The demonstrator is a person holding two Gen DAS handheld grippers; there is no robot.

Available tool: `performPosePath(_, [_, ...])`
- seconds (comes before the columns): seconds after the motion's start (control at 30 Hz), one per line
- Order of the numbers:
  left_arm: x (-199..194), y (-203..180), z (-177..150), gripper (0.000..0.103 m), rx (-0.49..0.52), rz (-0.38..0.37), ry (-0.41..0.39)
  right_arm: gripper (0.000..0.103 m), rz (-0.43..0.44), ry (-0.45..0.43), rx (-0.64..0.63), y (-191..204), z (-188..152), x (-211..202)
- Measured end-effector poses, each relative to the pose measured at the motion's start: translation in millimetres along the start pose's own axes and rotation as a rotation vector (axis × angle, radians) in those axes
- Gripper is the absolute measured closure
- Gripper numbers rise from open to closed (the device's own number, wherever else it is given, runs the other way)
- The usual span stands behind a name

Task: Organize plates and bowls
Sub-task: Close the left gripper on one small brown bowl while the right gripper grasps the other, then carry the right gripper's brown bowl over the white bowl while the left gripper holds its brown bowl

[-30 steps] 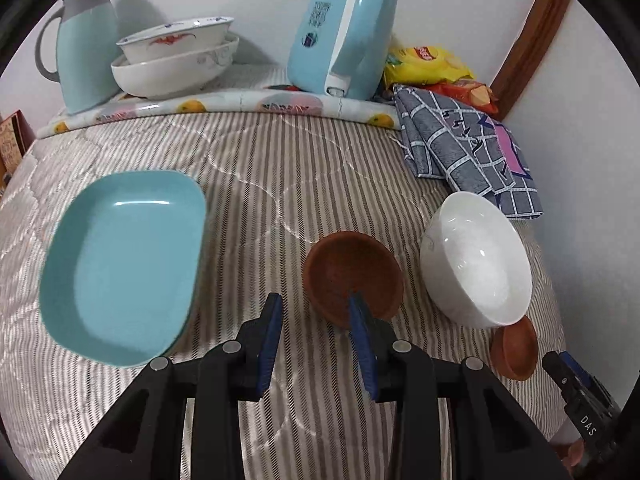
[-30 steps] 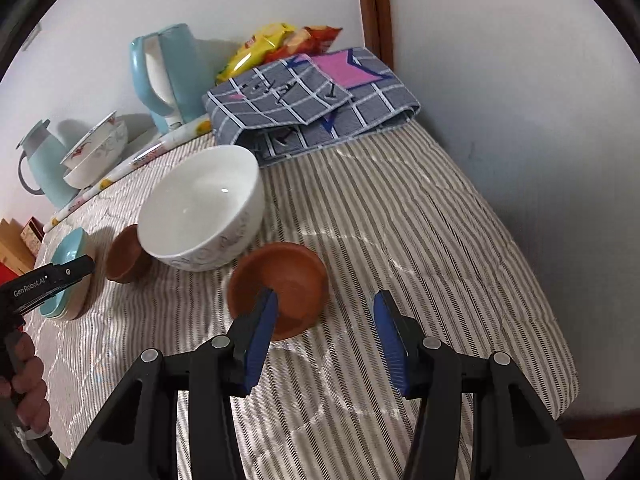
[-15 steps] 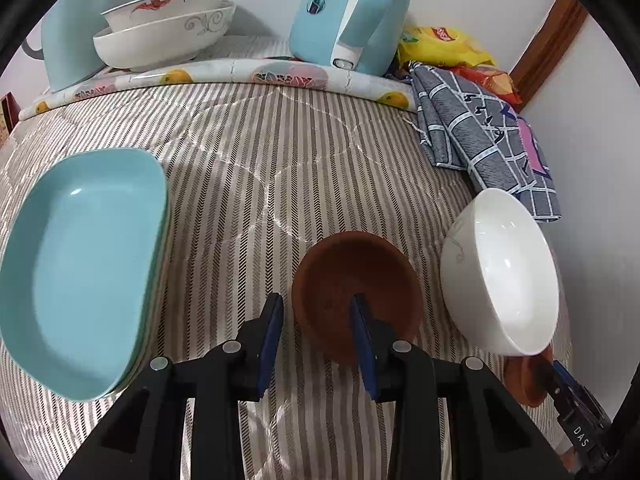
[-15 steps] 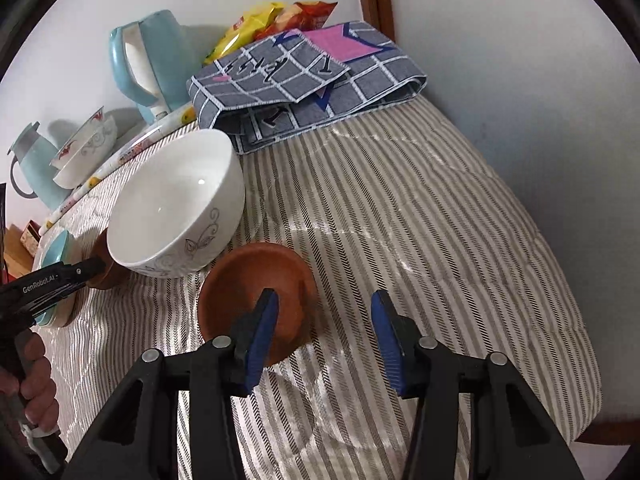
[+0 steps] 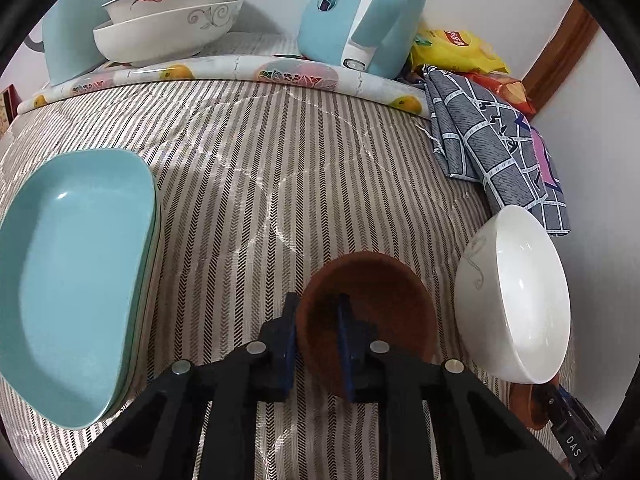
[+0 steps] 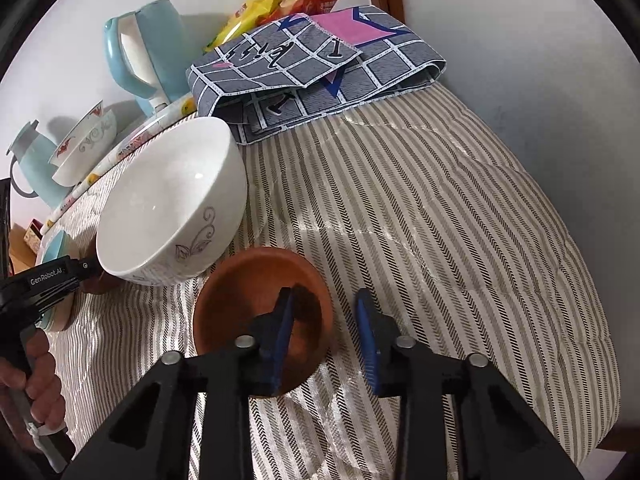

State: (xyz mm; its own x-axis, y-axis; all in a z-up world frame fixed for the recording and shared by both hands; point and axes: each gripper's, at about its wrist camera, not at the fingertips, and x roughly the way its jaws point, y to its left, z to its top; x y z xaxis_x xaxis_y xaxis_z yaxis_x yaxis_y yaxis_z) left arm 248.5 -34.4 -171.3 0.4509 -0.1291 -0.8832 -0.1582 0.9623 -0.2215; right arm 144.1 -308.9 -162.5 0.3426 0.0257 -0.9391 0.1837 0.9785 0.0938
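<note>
Striped quilted cover (image 6: 420, 216) spreads over the work surface, meeting plain white walls (image 6: 520, 60) at a corner with a brown wooden trim (image 5: 560, 52). A fruit-printed mat (image 5: 248, 74) runs along the back.

**Glazed, matt and woven surfaces**

The white bowl (image 6: 160, 204) at 9 o'clock in the right wrist view is glossy glazed ceramic. The brown bowl (image 6: 248, 288) looks matt, earthen and slightly rough. The teal dish (image 5: 68, 276) has a smooth satin sheen. The striped cover (image 5: 248, 168) is quilted woven cloth; the checked cloth (image 6: 320, 68) at 12 o'clock is matt fabric.
</note>
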Motion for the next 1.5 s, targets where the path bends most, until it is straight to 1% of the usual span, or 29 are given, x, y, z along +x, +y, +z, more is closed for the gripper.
performPosePath(0.1, [0,-1,0,0.089,0.009,0.005,-0.001,0.086,0.015,-0.001,-0.001,1,0,1])
performPosePath(0.3, [-4,-1,-1,0.093,0.016,-0.001,-0.008,0.091,0.017,-0.017,-0.008,2,0,-3])
performPosePath(0.4, [-8,0,-4,0.094,0.012,-0.017,-0.015,0.093,0.025,-0.027,-0.002,2,-1,-6])
performPosePath(0.47, [-12,0,-5,0.094,0.010,-0.030,-0.021,0.093,0.025,-0.036,-0.002,3,-3,-10])
performPosePath(0.6, [-20,-7,-9,0.094,0.046,-0.037,-0.028,0.094,0.025,-0.054,-0.006,8,-5,-17])
performPosePath(0.7, [-26,-10,-14,0.094,0.065,-0.049,-0.030,0.094,0.010,-0.067,-0.017,11,-8,-21])
performPosePath(0.87, [-38,-7,-17,0.094,0.067,-0.058,-0.043,0.094,0.002,-0.073,-0.009,11,-14,-31])
performPosePath(1.03, [-54,-3,-17,0.094,0.067,-0.068,-0.066,0.093,0.000,-0.097,-0.006,14,-17,-48])
performPosePath(1.33, [-87,5,-14,0.094,0.067,-0.082,-0.116,0.093,0.010,-0.158,-0.028,30,-13,-79])
performPosePath(1.5, [-103,12,-10,0.094,0.070,-0.075,-0.142,0.093,0.014,-0.181,-0.040,42,-3,-88])
